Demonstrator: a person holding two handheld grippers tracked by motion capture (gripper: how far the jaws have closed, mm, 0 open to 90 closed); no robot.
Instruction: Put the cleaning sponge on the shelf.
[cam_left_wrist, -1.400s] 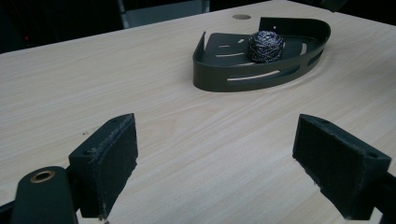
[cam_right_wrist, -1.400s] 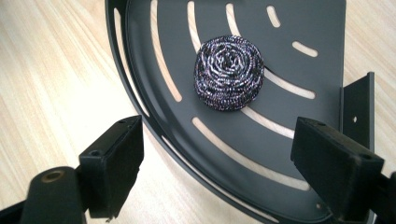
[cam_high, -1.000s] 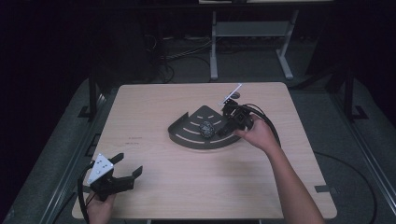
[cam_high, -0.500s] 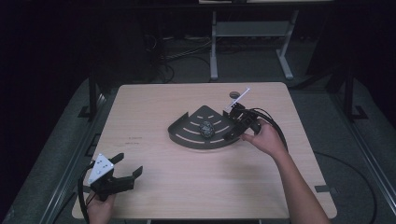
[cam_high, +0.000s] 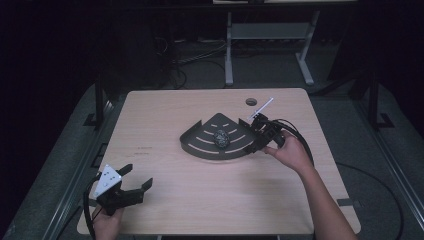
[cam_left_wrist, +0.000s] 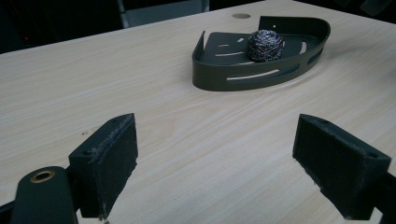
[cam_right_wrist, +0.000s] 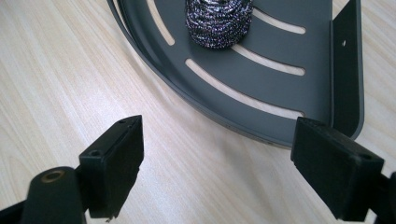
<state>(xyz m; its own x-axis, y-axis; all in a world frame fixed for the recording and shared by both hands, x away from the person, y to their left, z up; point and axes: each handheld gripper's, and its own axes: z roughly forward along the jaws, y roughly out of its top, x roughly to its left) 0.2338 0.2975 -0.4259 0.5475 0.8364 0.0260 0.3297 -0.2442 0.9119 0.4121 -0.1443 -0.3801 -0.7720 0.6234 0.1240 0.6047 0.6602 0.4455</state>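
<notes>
A dark grey quarter-round tray (cam_high: 200, 150) lies at the middle of the wooden table, and a steel-wool scourer ball (cam_high: 221, 138) rests inside it. My right gripper (cam_high: 256, 137) sits at the tray's right corner, open, with nothing between its fingers. In the right gripper view the jaws stand wide apart over bare wood just outside the tray's curved rim (cam_right_wrist: 261, 79), with the scourer (cam_right_wrist: 218, 21) beyond. My left gripper (cam_high: 137, 176) is open near the table's front left corner. It faces the distant tray (cam_left_wrist: 243, 77) and scourer (cam_left_wrist: 265, 45).
A round cable hole (cam_high: 251, 102) lies in the tabletop behind the tray. A metal stand (cam_high: 265, 40) and floor cables are beyond the table's far edge. Bare wood stretches between the two grippers.
My right gripper has drawn back a little to the right, off the tray's edge. The scourer stays in the tray. The left gripper has not moved.
</notes>
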